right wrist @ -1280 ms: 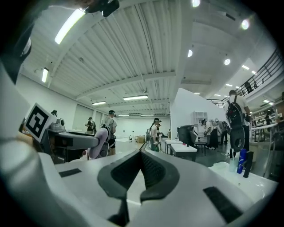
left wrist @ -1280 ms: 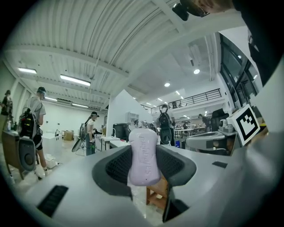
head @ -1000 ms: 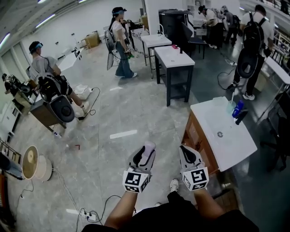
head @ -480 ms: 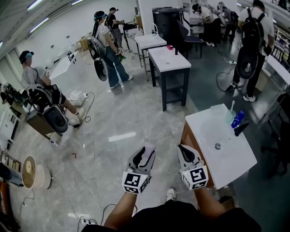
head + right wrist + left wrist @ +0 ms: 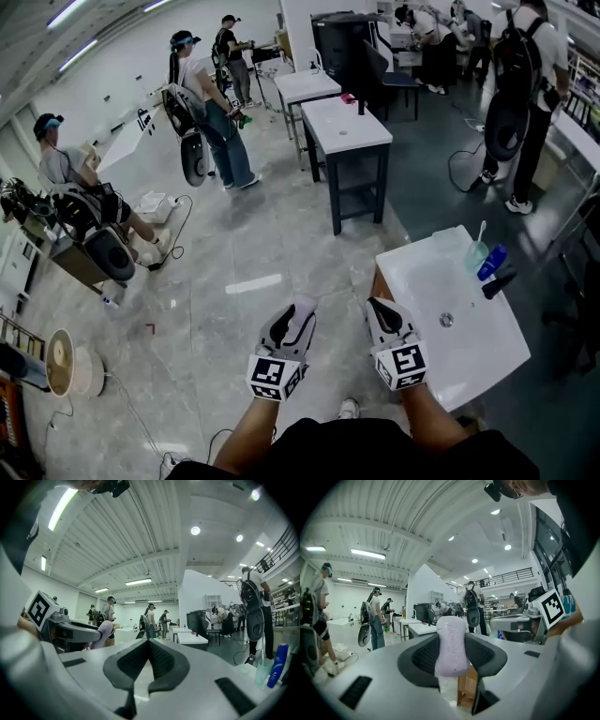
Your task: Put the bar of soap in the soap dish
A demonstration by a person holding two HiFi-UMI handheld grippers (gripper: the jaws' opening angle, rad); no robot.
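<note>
A pale lilac bar of soap [image 5: 451,644] stands upright between the dark pads of my left gripper [image 5: 452,656], which is shut on it. In the head view that left gripper [image 5: 294,323] hangs over the grey floor, left of the white sink counter [image 5: 412,272], with the soap [image 5: 303,309] poking out at its tip. My right gripper [image 5: 382,314] is beside it at the counter's near-left edge. In the right gripper view its pads [image 5: 161,660] meet with nothing between them. I cannot make out a soap dish for certain.
On the counter's far side stand a clear cup with a toothbrush [image 5: 477,250], a blue bottle [image 5: 490,262] and a black tap [image 5: 498,282]; the drain [image 5: 446,320] lies mid-basin. A white table on dark legs [image 5: 348,127] stands ahead. Several people stand around the hall.
The sink counter has shifted left and nearer in the head view as I moved. Both grippers keep the same pose, the soap still held. The standing people at the back have drifted left.
</note>
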